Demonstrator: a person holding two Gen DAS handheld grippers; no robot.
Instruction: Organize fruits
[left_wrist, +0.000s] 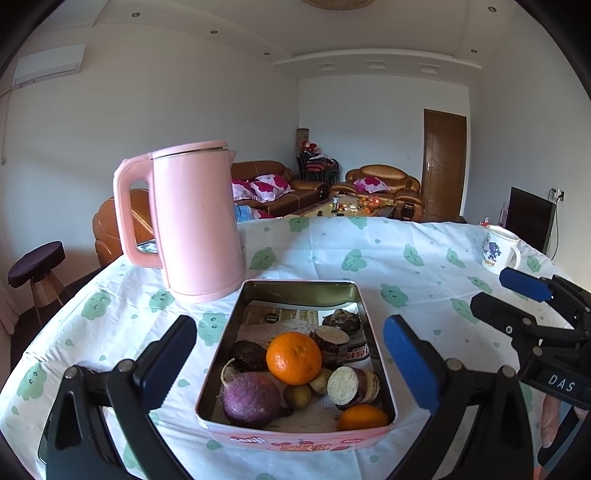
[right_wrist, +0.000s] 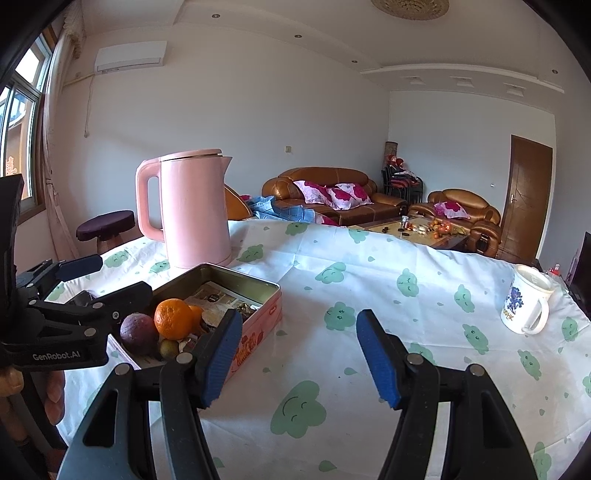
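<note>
Left wrist view: fruit tin (left_wrist: 295, 424) sits between the left gripper's (left_wrist: 291, 365) spread, empty jaws.

White walls (right_wrist: 258, 110), brown leather sofas (right_wrist: 332, 188), wooden door (left_wrist: 444, 162), window (right_wrist: 22, 122) left, seemingly daylit.

Pink kettle (left_wrist: 195, 221) stood upright on my table's cloud-print cloth (left_wrist: 406, 258), lid closed, handle toward the left. White printed mug (right_wrist: 526, 306) sat far right on the cloth, well apart from the kettle. Behind the table I noted brown leather sofas (right_wrist: 332, 192) with floral cushions, a cluttered coffee table (right_wrist: 424, 229), a dark stool (right_wrist: 105, 221), a wooden door (left_wrist: 445, 162).
</note>
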